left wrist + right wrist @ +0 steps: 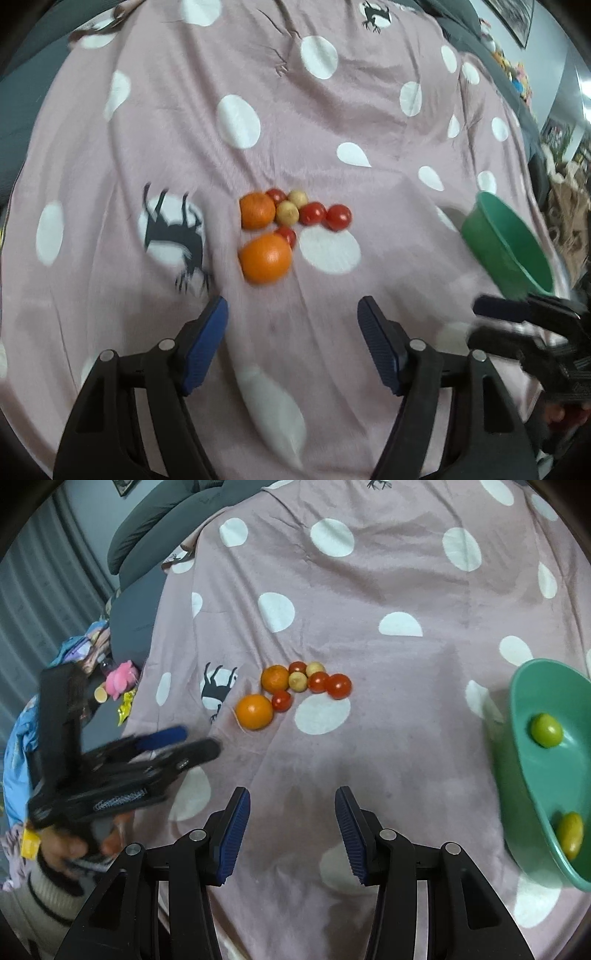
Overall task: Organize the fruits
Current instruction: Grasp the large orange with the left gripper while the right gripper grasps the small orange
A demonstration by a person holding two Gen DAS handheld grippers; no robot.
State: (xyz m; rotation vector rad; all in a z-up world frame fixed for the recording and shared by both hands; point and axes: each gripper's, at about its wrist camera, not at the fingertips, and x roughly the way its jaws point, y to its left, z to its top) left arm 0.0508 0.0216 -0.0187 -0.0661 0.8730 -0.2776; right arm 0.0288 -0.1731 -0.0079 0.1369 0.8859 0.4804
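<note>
On the bed, spread over a pink bedcover (369, 572) with white dots and dark deer prints, the fruit lies in one small cluster near the middle. Closest to the claws is a large orange (265, 258), with a smaller, duller orange (257, 210) just behind it. Two pale yellowish fruits (287, 213) touch each other beside the smaller orange, and red cherry tomatoes (338, 217) sit around them: one behind, one tucked against the large orange, and two side by side on the far right of the group. A green bowl (524, 716) rests tilted on the bedcover, well apart from the cluster to its right; the right wrist view shows two green-yellow fruits (546, 730) lying inside it, one higher and one lower along the slope. The left claw (291, 314) hangs above bare cloth just short of the large orange, its blue pads standing wide apart with nothing between them. The right claw (291, 805) is likewise parted and empty, narrower than the left, over bare cloth between the cluster and the bowl. A hand (66, 849) with a pale knitted cuff grips the left tool's handle at the edge of the right wrist view. Clutter lies beyond the bed's left edge, too blurred to name.
</note>
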